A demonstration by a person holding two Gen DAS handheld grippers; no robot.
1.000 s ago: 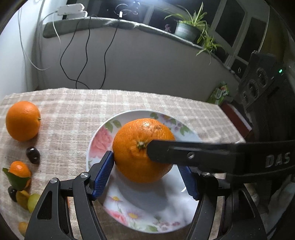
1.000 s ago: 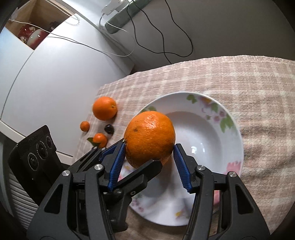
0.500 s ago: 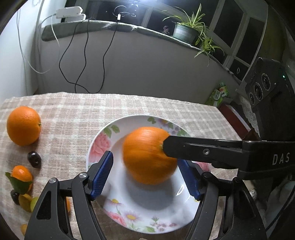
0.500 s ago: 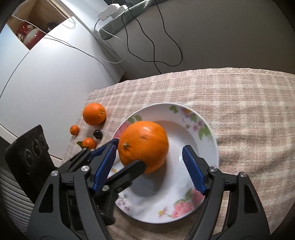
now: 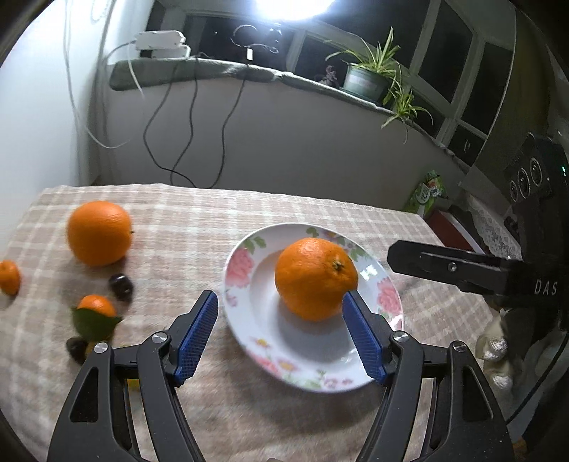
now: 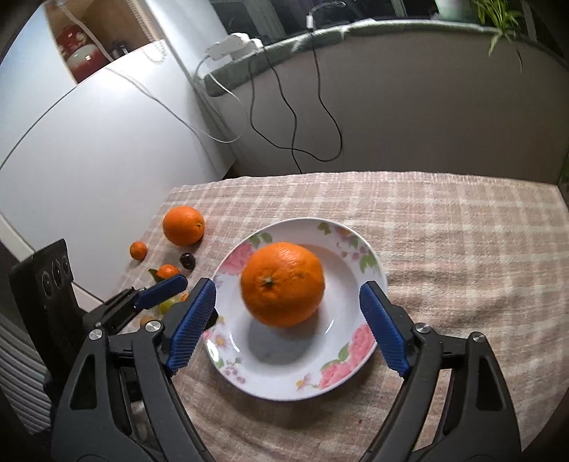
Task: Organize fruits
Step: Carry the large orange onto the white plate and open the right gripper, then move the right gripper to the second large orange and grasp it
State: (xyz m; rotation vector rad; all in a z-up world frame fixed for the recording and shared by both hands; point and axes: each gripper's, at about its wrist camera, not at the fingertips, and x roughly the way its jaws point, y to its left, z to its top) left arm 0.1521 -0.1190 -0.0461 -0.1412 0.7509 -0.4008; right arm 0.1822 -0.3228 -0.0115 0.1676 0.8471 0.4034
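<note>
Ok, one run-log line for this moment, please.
large orange: resting in floral plate | right gripper: open | left gripper: open | second orange: on tablecloth

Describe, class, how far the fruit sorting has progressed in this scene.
Done: one large orange sits in the floral plate. In hand: nothing; the right gripper and left gripper are open. Left: the second orange, mandarins and dark fruit on the tablecloth.

- bright lamp (image 5: 295,5) glares above dark windows (image 5: 458,53)
- potted plant (image 5: 370,76) on grey sill (image 5: 213,69)
- black cables (image 5: 188,117) hang down pale wall (image 5: 284,135)
</note>
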